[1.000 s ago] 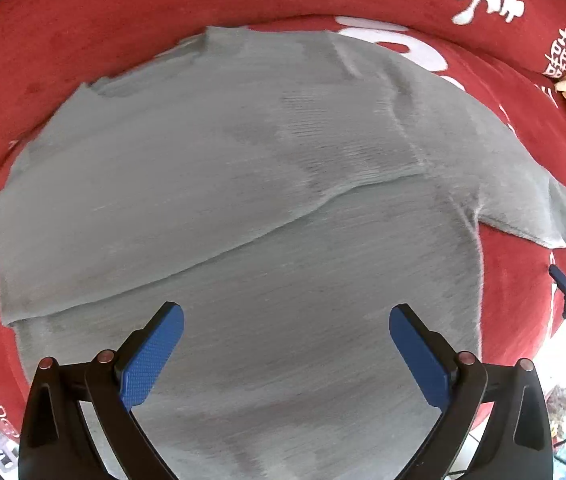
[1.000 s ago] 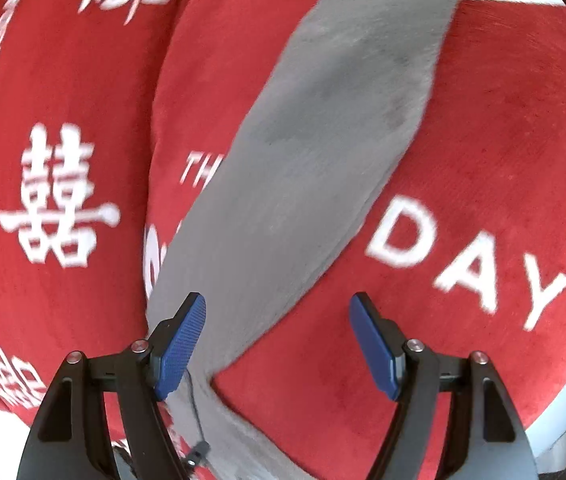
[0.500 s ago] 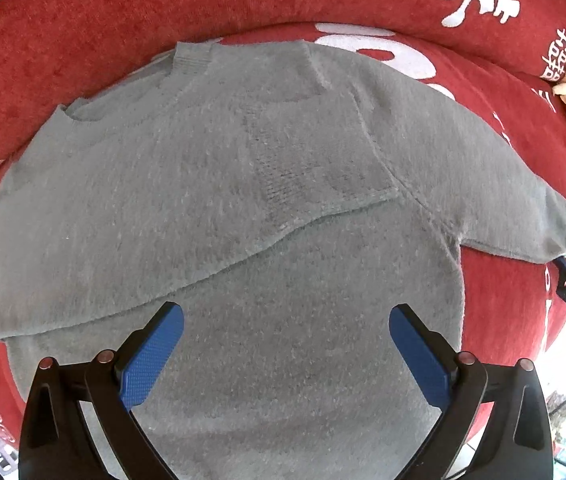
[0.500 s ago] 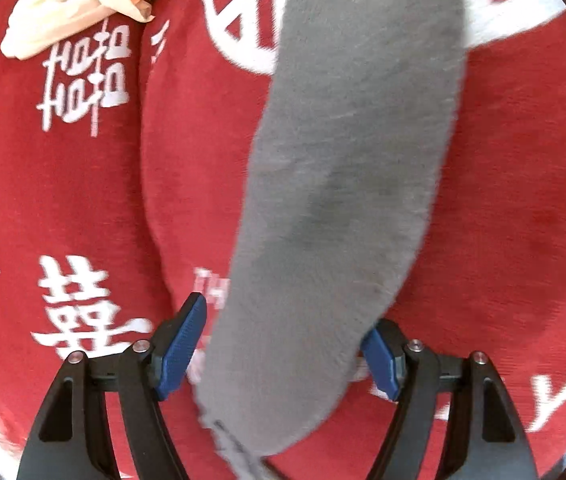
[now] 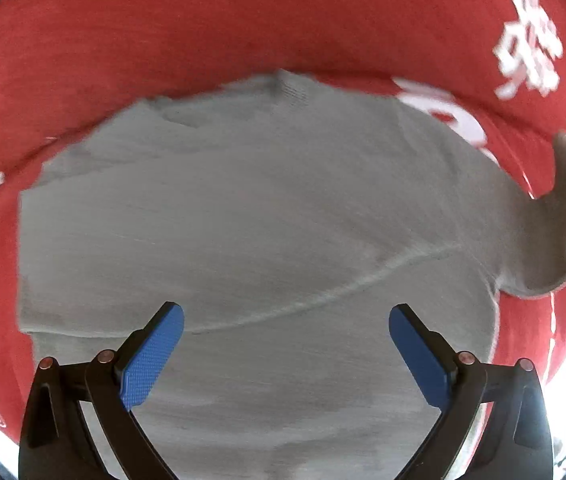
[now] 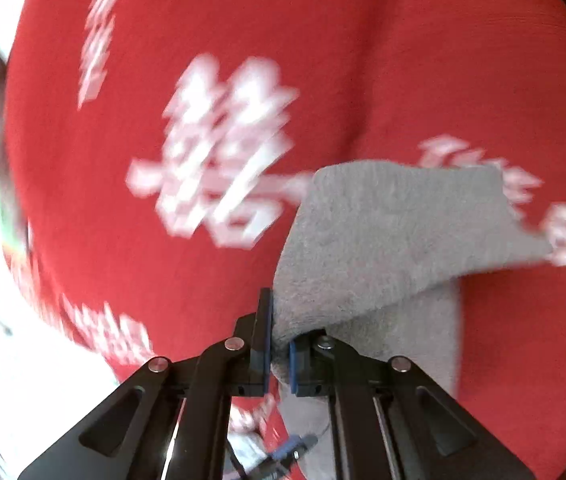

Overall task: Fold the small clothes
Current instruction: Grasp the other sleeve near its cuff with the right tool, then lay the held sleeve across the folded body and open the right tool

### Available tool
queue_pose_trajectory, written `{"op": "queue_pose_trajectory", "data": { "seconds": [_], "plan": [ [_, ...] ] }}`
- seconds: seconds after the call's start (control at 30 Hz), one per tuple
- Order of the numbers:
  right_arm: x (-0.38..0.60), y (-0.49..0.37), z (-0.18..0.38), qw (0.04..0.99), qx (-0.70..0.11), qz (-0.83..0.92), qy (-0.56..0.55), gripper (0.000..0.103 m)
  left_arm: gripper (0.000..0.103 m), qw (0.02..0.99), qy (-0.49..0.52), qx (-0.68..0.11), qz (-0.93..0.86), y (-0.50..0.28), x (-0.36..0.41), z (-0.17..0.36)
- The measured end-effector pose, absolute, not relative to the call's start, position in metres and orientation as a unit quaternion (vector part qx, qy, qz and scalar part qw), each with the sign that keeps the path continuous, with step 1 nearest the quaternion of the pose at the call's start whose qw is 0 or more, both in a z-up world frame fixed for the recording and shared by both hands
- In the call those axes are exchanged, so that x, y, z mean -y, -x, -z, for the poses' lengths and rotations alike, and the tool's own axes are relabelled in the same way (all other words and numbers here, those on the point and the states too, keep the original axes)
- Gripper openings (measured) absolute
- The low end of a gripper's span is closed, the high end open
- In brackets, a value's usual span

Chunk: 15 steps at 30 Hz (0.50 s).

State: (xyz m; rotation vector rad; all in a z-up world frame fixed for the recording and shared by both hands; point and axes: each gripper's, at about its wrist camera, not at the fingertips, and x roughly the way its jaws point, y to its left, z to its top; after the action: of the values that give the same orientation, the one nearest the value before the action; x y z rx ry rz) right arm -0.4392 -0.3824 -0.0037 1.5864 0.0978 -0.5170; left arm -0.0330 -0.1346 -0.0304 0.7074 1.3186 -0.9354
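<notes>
On the red cover (image 5: 243, 20) with white lettering, which may be a bed or a cushion for all the blurred views reveal, lies the grey sweater (image 5: 251, 216), spread flat with its neck (image 5: 287, 84) toward the far edge and one sleeve already folded across the chest, its edge running as a slanting line over the body. It looks a soft, light knit with a fuzzy nap: it should drape and sag from any point it is lifted by, is not fragile, and is unlikely to slip from ribbed pads, though a single-point lift will probably drag and wrinkle the layers under it. The sensible places to take hold are cuffs, hem corners and shoulders, where the knit is doubled and a pinch gets a firm bite. The other sleeve (image 6: 395, 240) rises off the cover at the right of the left wrist view, lifted near its cuff. The right hand-held gripper (image 6: 279, 354) has just been closing, and its jaws are now pinched nearly together on that sleeve, the cloth bunched between the blue pads (image 6: 293, 364) and folding forward over them. The left hand-held gripper (image 5: 285, 356) hovers over the lower body of the sweater, jaws wide apart, holding nothing.
</notes>
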Motion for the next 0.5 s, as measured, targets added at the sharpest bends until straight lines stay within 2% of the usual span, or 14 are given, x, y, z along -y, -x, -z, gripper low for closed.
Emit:
{"op": "queue_pose_trajectory", "data": {
  "seconds": [0.17,0.37,0.47,0.5],
  "plan": [
    [0.360,0.299,-0.024,0.745,-0.179,0.139,-0.627,0.007,0.103,0.670,-0.278,-0.579,0.372,-0.015,0.114,0.031],
    [0.303,0.176,0.027,0.727,-0.343,0.099,-0.587,0.008,0.103,0.695,-0.249,-0.592,0.325,-0.064,0.073,0.042],
    [0.288,0.155,0.056,0.694,-0.403,0.124,-0.584,0.013,0.103,0.695,-0.240,-0.600,0.316,-0.083,0.058,0.048],
    [0.286,0.156,0.060,0.682,-0.407,0.134,-0.593,0.021,0.103,0.695,-0.238,-0.601,0.315,-0.087,0.055,0.050]
  ]
}}
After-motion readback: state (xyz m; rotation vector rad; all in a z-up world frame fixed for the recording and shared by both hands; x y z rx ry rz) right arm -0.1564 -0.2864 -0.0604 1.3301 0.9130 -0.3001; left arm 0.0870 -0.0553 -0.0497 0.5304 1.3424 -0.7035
